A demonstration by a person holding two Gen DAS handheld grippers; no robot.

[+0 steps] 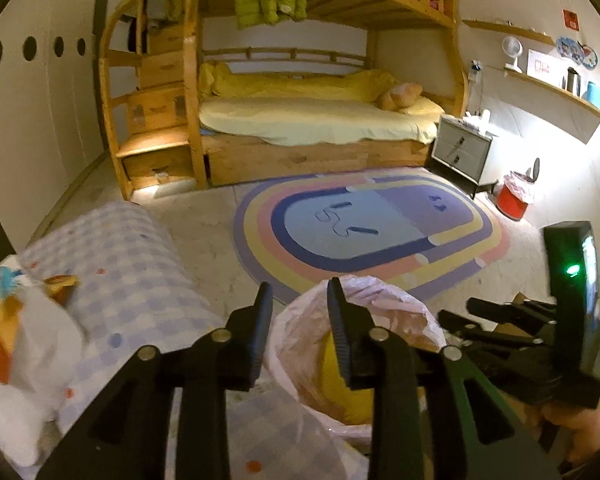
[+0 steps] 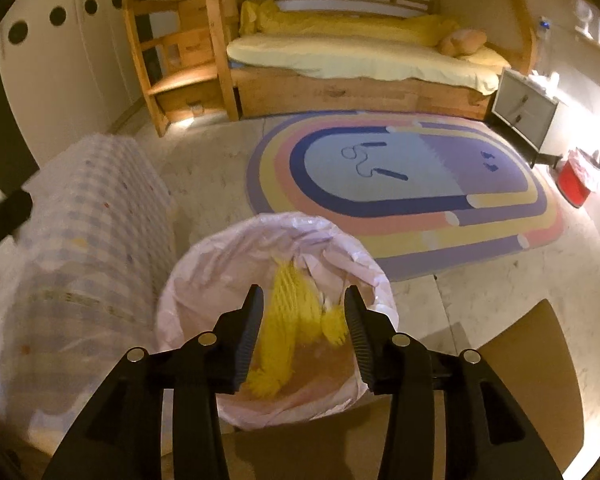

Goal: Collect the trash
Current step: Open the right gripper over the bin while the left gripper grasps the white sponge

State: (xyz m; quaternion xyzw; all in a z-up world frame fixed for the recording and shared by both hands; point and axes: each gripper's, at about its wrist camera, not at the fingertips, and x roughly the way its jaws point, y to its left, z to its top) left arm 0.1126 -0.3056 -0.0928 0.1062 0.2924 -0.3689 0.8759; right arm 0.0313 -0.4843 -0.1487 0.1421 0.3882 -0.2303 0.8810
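A bin lined with a pale pink bag stands on the floor below my right gripper. The gripper is open and empty above the bin mouth. A yellow foam net lies inside the bag, blurred between the open fingers. My left gripper is open and empty above the bin's left rim; yellow trash shows inside. The right gripper's body is at the right of the left wrist view. More trash, a white bag with orange scraps, lies on the checkered tablecloth.
A table under a checkered cloth is left of the bin. A wooden chair seat is at the lower right. An oval rainbow rug, a bunk bed, a nightstand and a red bin lie beyond.
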